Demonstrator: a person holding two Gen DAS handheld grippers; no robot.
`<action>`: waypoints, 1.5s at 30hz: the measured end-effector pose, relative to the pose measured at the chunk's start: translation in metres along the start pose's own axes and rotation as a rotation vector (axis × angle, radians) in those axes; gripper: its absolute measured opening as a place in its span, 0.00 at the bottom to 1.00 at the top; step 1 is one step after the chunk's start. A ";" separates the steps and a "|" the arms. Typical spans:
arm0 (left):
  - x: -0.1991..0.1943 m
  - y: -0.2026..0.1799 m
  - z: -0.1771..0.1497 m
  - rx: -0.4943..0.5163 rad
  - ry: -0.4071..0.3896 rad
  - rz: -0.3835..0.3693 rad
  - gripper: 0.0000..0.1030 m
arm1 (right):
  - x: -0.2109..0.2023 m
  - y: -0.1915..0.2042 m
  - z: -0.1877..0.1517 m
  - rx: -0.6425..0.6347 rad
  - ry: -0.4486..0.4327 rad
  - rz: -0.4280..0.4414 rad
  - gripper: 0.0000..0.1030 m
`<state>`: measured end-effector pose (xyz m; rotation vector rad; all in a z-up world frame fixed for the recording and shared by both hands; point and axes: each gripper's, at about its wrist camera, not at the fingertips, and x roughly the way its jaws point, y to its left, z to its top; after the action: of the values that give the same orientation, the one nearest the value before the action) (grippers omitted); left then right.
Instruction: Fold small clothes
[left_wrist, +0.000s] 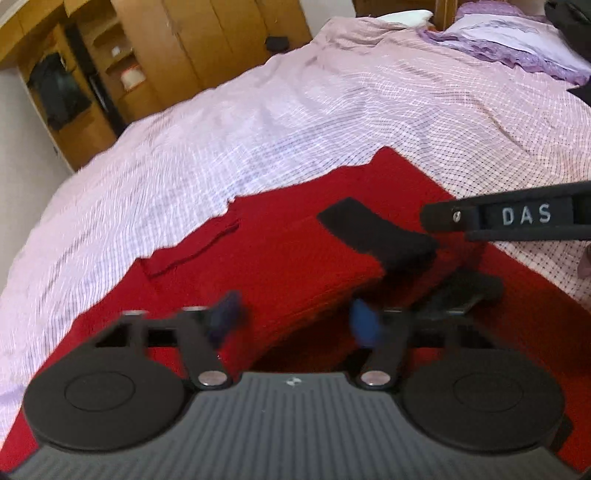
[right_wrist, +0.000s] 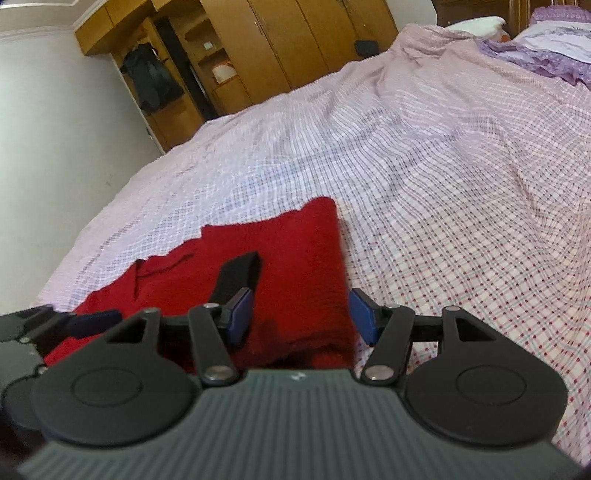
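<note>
On the bed: a red garment (left_wrist: 295, 251) lies spread on the checked bedsheet (left_wrist: 258, 122), partly folded; one layer is doubled over with a raised fold edge near the left gripper; a black strap-like patch (left_wrist: 373, 229) lies on top of it
Left gripper (left_wrist: 295, 321): fingers apart, blurred blue pads (left_wrist: 364, 325) either side of the raised fold; nothing clamped between them
Right gripper (right_wrist: 301, 314): fingers apart over the garment's right edge; one pad over red cloth, the other over sheet; empty
Step in hand: judged mid-fold, between grasps; both tools hover at the near edge, neither holding cloth
Next move: probably each gripper must close on a near corner or edge, pinching every layer, then carry it across evenly; thick knit may slip or bunch
Containers: wooden wardrobe (right_wrist: 258, 48) beyond the bed; open shelves hold a white item (right_wrist: 223, 72); dark clothing (right_wrist: 151, 77) hangs beside; other contents too small to tell
Pillows (left_wrist: 517, 33): purple, at the far end, well apart from the garment
</note>
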<state>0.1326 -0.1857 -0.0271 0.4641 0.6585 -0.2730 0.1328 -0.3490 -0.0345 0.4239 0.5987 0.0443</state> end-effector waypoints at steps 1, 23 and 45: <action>0.001 0.002 0.000 -0.033 0.001 0.003 0.31 | 0.000 0.000 0.000 -0.003 0.000 0.001 0.59; -0.017 0.147 -0.106 -0.666 0.119 0.073 0.51 | 0.010 0.005 -0.004 -0.031 0.013 -0.031 0.59; -0.005 0.195 -0.099 -0.636 0.102 0.107 0.54 | 0.012 0.008 -0.008 -0.055 0.003 -0.053 0.59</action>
<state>0.1521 0.0321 -0.0297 -0.0980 0.7748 0.0681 0.1392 -0.3368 -0.0433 0.3546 0.6105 0.0108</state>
